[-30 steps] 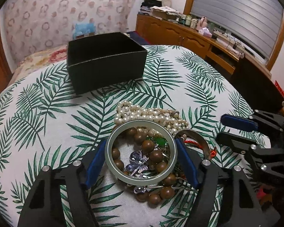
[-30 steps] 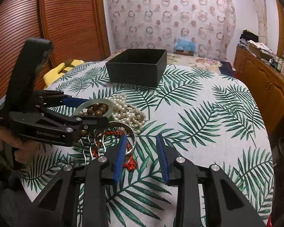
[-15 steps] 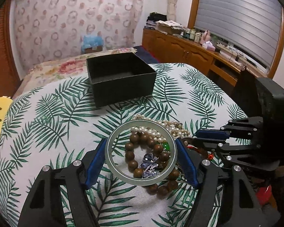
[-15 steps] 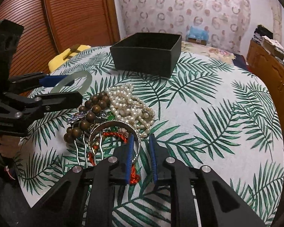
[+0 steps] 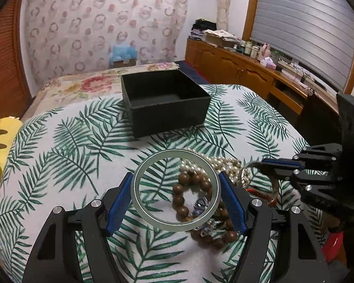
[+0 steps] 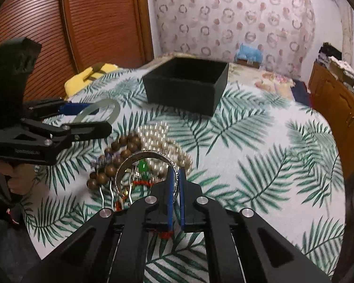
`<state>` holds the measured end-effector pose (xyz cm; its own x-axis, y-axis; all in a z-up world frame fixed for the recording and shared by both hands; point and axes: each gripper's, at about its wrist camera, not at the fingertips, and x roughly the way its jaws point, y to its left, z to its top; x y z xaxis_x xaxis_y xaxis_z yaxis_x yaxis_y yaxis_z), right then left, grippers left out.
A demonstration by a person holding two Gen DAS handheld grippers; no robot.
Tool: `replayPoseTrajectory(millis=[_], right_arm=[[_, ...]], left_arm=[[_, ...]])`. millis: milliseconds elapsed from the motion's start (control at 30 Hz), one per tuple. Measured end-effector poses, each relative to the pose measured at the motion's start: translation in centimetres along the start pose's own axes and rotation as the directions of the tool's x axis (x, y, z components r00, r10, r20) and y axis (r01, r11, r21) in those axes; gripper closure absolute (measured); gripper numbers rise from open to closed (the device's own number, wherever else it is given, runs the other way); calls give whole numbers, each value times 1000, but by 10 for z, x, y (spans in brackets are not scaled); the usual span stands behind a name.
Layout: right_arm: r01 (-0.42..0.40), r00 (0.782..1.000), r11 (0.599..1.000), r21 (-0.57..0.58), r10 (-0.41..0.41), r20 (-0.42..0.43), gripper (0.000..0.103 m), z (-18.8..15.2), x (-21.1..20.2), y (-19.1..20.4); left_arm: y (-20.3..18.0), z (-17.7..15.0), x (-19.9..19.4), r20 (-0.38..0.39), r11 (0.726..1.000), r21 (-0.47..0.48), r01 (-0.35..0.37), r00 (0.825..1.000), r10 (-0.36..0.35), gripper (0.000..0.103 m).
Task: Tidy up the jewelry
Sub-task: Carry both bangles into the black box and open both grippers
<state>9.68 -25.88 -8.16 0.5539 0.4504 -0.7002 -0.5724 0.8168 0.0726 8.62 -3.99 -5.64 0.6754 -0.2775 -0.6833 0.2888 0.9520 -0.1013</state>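
My left gripper (image 5: 175, 188) is shut on a pale green jade bangle (image 5: 174, 151), gripped across its width between the blue pads and held above the table. In the right wrist view that bangle (image 6: 113, 110) hangs left of the pile. My right gripper (image 6: 175, 184) is shut on the rim of a silver bangle (image 6: 139, 156), which tilts up from the pile. Underneath lie a pearl necklace (image 6: 158, 139), a brown wooden bead bracelet (image 6: 127, 146), a small blue brooch (image 5: 201, 202) and a silver hair comb (image 6: 111, 193). An open black box (image 5: 167, 110) stands further back.
The round table wears a palm-leaf cloth (image 5: 59, 141). A yellow object (image 5: 0, 153) lies off its left edge. A floral bed (image 5: 87, 85) is behind the box, and wooden cabinets (image 5: 236, 70) run along the right wall. A person's hand (image 6: 14, 179) holds the left gripper.
The left gripper has lifted the jade bangle off the pile and carried it left. The right gripper's jaws have closed onto the silver bangle's rim and tipped it up.
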Motion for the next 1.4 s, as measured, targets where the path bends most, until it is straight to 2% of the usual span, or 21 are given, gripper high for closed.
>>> replayPoseTrajectory(millis=[267, 600, 900, 1100, 1200, 1267, 1400], right_arm=[[54, 995, 998, -25, -52, 80, 98, 44, 1, -15], [113, 987, 993, -24, -110, 119, 98, 101, 38, -43], [144, 981, 990, 4, -143, 128, 98, 115, 45, -60], [156, 980, 988, 7, -156, 124, 98, 120, 49, -68], [157, 980, 988, 4, -157, 124, 98, 120, 49, -69], [157, 980, 988, 3, -156, 126, 98, 121, 49, -70], [148, 980, 989, 5, -148, 133, 98, 123, 51, -71]], left_arm=[[12, 20, 9, 18, 999, 4, -35, 999, 35, 34], [27, 52, 24, 42, 997, 6, -73, 997, 72, 34], [27, 94, 56, 48, 995, 28, -100, 994, 99, 34], [26, 104, 77, 34, 993, 32, -110, 993, 109, 34], [25, 107, 81, 33, 993, 31, -116, 993, 115, 34], [26, 108, 78, 44, 993, 26, -119, 992, 118, 26], [30, 109, 65, 66, 994, 19, -112, 992, 110, 25]])
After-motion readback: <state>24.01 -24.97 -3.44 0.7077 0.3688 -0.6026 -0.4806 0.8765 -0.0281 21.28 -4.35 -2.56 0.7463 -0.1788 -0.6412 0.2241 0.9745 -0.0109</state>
